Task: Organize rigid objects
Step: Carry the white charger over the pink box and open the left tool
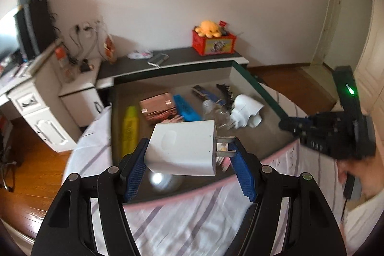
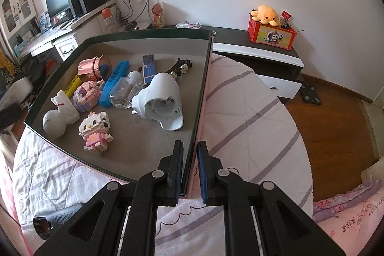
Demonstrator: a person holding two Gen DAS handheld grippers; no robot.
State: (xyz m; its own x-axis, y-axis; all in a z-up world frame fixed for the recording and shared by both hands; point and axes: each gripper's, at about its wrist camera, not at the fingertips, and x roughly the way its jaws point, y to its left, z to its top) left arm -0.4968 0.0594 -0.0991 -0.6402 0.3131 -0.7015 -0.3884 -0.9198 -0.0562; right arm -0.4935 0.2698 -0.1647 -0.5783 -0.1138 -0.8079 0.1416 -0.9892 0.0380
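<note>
Firmly between hand-held gripper (image 1: pixel 189 157) pads: white charger (image 1: pixel 182 148)

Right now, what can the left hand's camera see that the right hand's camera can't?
Only the left wrist view shows the white charger, clamped between the left gripper, and the right gripper's black body held in a hand. Only the right wrist view shows the pink brick kitty, the white cat figure, and the right gripper shut on the tray's edge. Both show the blue case, the white hair-dryer shell and the orange plush.
</note>
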